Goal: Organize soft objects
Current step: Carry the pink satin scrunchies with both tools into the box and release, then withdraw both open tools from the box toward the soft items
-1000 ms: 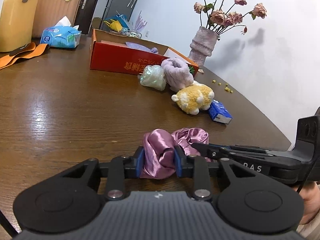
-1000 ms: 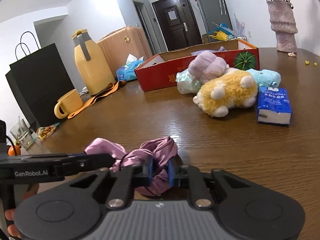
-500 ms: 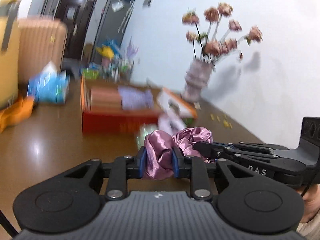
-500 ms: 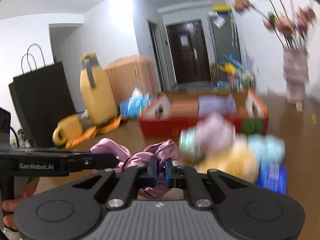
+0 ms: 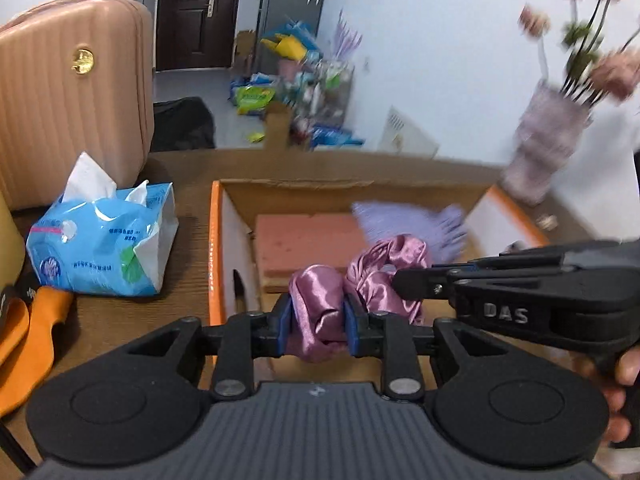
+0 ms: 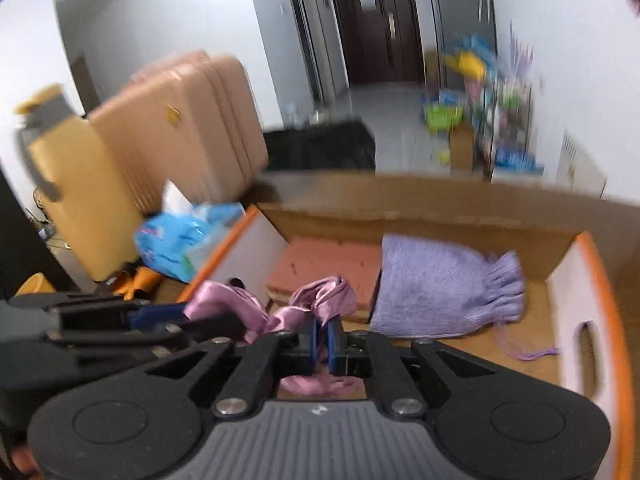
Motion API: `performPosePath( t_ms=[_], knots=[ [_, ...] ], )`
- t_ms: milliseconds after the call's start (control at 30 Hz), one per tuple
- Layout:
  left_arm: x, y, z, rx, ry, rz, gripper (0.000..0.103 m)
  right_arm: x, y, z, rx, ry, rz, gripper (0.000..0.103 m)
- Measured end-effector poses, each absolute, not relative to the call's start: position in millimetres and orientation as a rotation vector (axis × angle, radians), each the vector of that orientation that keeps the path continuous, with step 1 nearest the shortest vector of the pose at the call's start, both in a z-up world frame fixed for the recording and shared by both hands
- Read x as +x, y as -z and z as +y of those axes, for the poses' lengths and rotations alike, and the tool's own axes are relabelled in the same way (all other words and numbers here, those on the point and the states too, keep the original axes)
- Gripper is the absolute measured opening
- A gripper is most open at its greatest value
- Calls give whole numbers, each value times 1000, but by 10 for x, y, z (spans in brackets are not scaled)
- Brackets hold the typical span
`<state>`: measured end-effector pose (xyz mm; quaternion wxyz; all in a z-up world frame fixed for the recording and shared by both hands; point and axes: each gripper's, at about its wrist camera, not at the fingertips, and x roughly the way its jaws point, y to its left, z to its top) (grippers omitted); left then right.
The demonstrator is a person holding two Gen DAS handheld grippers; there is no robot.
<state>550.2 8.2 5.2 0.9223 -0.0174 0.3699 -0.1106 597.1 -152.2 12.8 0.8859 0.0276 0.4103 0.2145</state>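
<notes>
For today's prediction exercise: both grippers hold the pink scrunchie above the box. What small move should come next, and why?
Probably lower it a little, then let go. The scrunchie is pinched by the left gripper and right gripper and hangs over the open box, above the pink pad beside the purple pouch.

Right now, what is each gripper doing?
Left gripper: shut on the pink satin scrunchie.
Right gripper: shut on the same scrunchie.
</notes>
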Motion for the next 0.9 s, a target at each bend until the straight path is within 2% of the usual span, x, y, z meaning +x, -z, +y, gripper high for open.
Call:
performPosePath(
  t_ms=[67,100,200,267,333,500,600,733,900],
  knots=[
    [5564,20,43,18,211,757,29,6094,5,-1453,57,-434,905,7],
    [5580,40,41,27,207,755,35,6136,48,-1431,54,-425,922,8],
    [5594,25,65,34,185,741,40,6159,94,-1438,53,-397,929,16],
    [5562,-35,106,19,187,734,49,6148,59,-1492,63,-384,924,33],
    [5490,-147,158,8,175,715,52,6080,-39,-1581,78,-378,892,43],
    [5166,-523,211,36,140,639,52,5710,-500,-1826,32,-354,795,42],
    [4851,-768,249,43,121,581,62,5391,-818,-2049,8,-308,723,50],
    [4442,-1011,251,74,91,510,65,4939,-1152,-2335,-24,-253,649,54],
    [3950,-1161,243,63,67,461,69,4413,-1338,-2621,-36,-219,580,66]
  ],
)
